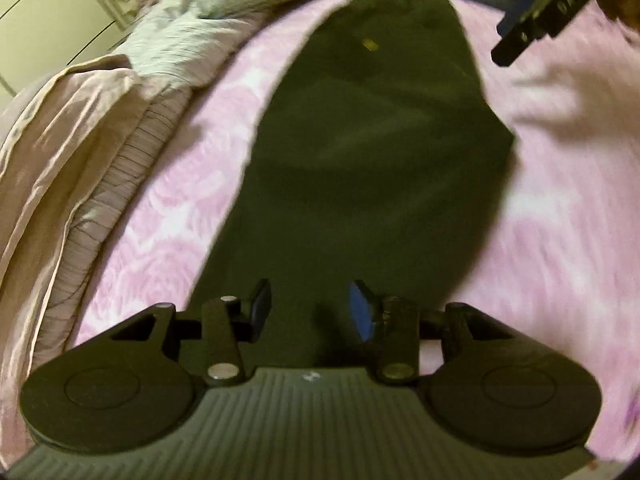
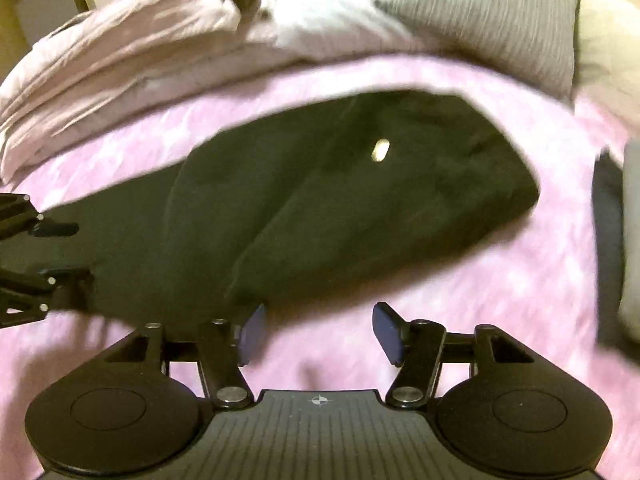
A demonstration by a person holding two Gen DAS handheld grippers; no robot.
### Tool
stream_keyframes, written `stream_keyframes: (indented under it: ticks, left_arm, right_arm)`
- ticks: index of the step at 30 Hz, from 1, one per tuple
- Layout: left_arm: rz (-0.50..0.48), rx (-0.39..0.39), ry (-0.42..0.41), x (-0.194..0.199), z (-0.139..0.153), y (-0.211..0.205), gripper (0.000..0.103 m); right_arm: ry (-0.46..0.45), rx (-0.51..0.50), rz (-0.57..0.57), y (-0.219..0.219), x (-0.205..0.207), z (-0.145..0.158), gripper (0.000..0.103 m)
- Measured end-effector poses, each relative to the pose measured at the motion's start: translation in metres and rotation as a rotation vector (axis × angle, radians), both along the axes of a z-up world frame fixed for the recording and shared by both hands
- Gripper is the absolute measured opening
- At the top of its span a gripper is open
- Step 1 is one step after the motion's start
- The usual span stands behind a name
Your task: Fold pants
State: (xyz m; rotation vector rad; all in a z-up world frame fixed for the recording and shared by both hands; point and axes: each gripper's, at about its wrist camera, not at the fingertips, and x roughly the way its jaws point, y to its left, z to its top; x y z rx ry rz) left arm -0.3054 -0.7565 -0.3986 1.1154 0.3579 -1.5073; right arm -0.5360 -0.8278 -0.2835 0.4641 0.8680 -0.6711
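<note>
Two hand-held grippers, left (image 1: 310,312) and right (image 2: 318,334), parted and empty, over matte dark pants (image 2: 320,200) on fuzzy pink blanket (image 2: 500,280).

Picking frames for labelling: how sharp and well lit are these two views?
Left wrist view: pink bedspread smeared by motion blur, dark pants nearly featureless, edges bent by the fisheye. Right wrist view: same blur and dim warm light; only the pale tag stands out.

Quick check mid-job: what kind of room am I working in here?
Most likely a bedroom. The dark pants lie on a bed with a pink floral bedspread, a bunched-up duvet and a grey striped pillow at its far edge.
</note>
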Motion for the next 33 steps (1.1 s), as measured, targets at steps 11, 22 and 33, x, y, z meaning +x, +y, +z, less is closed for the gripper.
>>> stream_keyframes:
  ticks: [11,22,33]
  left_arm:
    - [0.238,-0.029,0.258,0.055,-0.008,-0.134,0.045]
    - [0.282,0.109,0.378,0.069,-0.036,-0.166,0.006]
    - [0.360,0.088,0.312,0.092,-0.046,-0.190,0.005]
  right_arm:
    - [0.049,-0.174,0.165,-0.193,0.043,0.007,0.061]
    - [-0.052,0.123,0.148,-0.293,0.043,-0.024,0.010]
    - [-0.039,0.010,0.096,-0.296,0.036,-0.032,0.022]
